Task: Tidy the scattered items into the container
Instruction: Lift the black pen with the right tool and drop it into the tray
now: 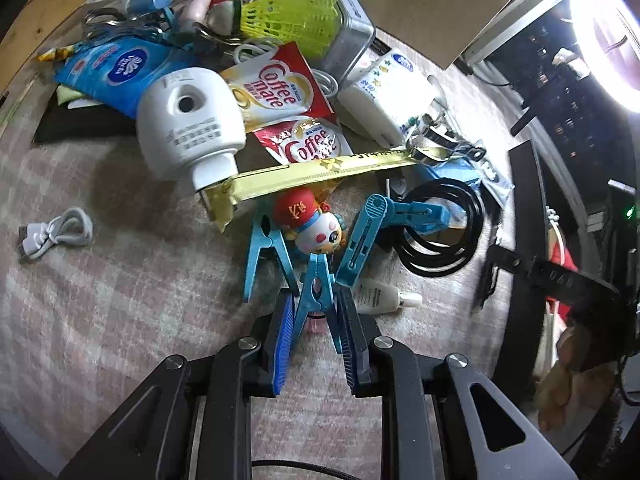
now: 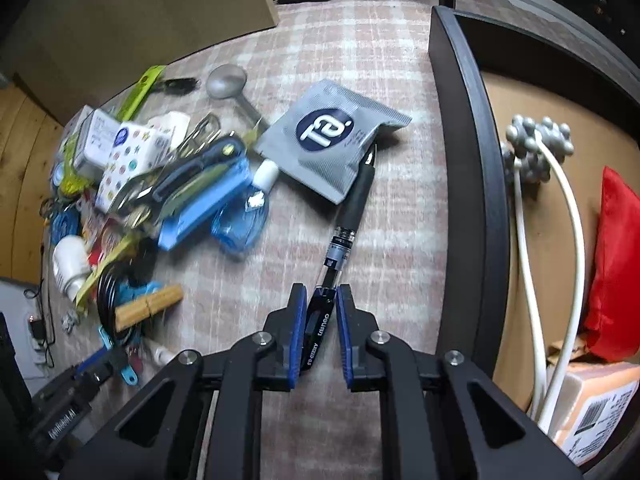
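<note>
Pink-checked cloth (image 1: 100,320) covers the table where clutter lies heaped. Left wrist view, L to R: a coiled white USB cable (image 1: 54,234) sits apart from the pile; a white plastic gadget (image 1: 188,120) leans on Coffee mate sachets (image 1: 276,90), w/ a long gold sachet (image 1: 320,170) across the front; below it a small red-capped figurine (image 1: 316,226) among blue clothes pegs. The left gripper (image 1: 316,306) has its blue-padded jaws pinched on one blue peg (image 1: 316,284), upright between the pads. Further R, a coil of black cable (image 1: 440,236) and a small white tube (image 1: 384,300).

Right wrist view, L to R: the same heap, incl. a wooden stick (image 2: 148,306) and a blue case (image 2: 204,204); then a metal spoon (image 2: 230,84), a grey foil pouch (image 2: 332,140), and a black pen (image 2: 348,220) lying on the cloth, tip under the pouch. The right gripper (image 2: 320,316) has its jaws pressed on the pen's cap end. At far R stands the dark-walled container (image 2: 472,152), already holding a white cord (image 2: 568,208), a silver beaded ball (image 2: 536,140) and sth red (image 2: 612,264).
</note>
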Action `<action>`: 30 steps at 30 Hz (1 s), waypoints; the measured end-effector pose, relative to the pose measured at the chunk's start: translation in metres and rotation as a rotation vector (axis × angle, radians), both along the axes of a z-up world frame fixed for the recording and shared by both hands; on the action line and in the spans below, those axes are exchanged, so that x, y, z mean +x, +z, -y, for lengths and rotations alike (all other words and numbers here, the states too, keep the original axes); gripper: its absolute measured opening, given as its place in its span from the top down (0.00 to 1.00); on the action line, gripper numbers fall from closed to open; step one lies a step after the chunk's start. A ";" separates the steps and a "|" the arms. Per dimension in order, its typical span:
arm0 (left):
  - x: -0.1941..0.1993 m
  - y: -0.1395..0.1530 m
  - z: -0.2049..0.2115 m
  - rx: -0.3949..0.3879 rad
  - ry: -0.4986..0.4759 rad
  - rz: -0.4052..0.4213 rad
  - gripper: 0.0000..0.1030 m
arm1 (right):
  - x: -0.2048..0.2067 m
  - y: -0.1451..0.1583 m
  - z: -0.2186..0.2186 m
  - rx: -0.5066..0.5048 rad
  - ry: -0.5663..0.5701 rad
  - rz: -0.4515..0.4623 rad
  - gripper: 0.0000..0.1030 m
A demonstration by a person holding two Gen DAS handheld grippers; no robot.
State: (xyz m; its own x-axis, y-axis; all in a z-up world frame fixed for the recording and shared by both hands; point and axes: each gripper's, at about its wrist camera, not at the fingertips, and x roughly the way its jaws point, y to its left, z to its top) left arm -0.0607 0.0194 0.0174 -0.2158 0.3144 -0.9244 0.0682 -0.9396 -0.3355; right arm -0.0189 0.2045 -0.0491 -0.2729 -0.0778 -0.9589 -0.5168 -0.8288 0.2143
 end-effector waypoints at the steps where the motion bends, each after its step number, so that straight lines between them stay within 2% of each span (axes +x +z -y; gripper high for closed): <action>1: 0.002 0.002 0.001 0.000 0.000 -0.006 0.80 | 0.003 0.000 0.001 -0.006 0.004 -0.003 0.86; 7: 0.011 0.009 0.010 0.007 0.012 -0.023 0.80 | 0.021 0.007 0.007 -0.048 0.040 -0.033 0.89; 16: 0.020 0.026 -0.004 0.017 -0.007 -0.060 0.80 | 0.055 0.021 0.009 -0.102 0.061 -0.084 0.89; 21: 0.022 0.030 -0.010 0.016 -0.019 -0.066 0.80 | 0.066 0.017 0.009 -0.119 0.062 -0.079 0.89; 30: 0.024 0.037 -0.017 0.028 -0.034 -0.073 0.80 | 0.071 0.013 0.007 -0.322 0.001 -0.149 0.89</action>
